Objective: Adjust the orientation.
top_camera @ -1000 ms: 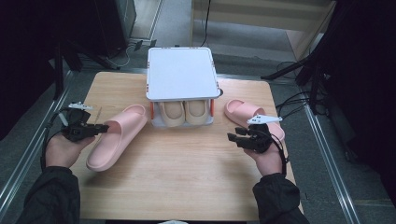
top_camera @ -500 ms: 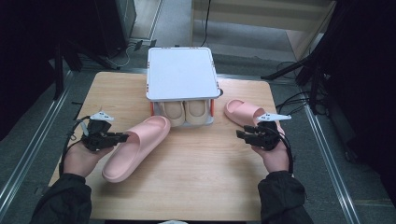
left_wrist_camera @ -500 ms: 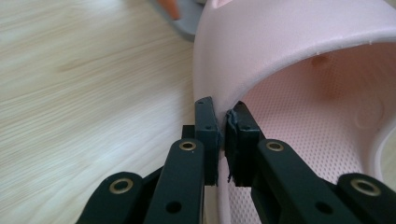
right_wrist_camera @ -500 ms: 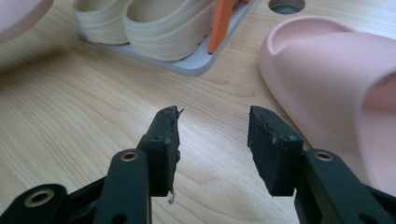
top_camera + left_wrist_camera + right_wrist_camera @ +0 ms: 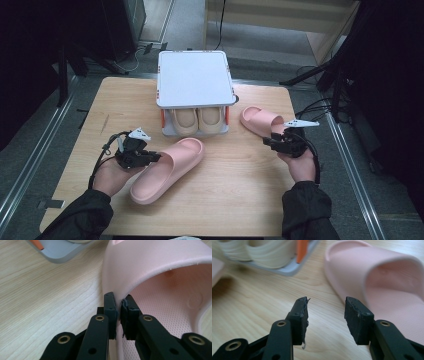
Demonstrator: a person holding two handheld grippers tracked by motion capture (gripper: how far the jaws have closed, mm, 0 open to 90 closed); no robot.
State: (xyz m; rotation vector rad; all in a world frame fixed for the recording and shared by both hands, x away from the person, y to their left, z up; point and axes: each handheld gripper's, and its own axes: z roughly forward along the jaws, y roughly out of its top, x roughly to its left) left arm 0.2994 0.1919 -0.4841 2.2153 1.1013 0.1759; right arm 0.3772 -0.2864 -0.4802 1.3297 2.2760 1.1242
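A pink slipper (image 5: 167,169) lies slanted on the wooden table (image 5: 235,185), toe toward the small rack. My left gripper (image 5: 150,157) is shut on its side rim; in the left gripper view the pads pinch the pink slipper (image 5: 155,272) wall, with the gripper (image 5: 119,312) closed on it. A second pink slipper (image 5: 260,120) lies at the right of the rack. My right gripper (image 5: 270,142) stands open just in front of it, and its open jaws (image 5: 327,312) hold nothing, with that slipper (image 5: 382,282) to their right.
A grey two-level rack (image 5: 195,80) with orange posts stands at the table's back middle. A pair of beige slippers (image 5: 197,120) sits on its lower shelf. Cables and dark stands lie on the floor to the right (image 5: 325,105).
The left hand has dragged the pink slipper right and nearer, toward the table's middle. The right gripper has edged toward the second slipper.
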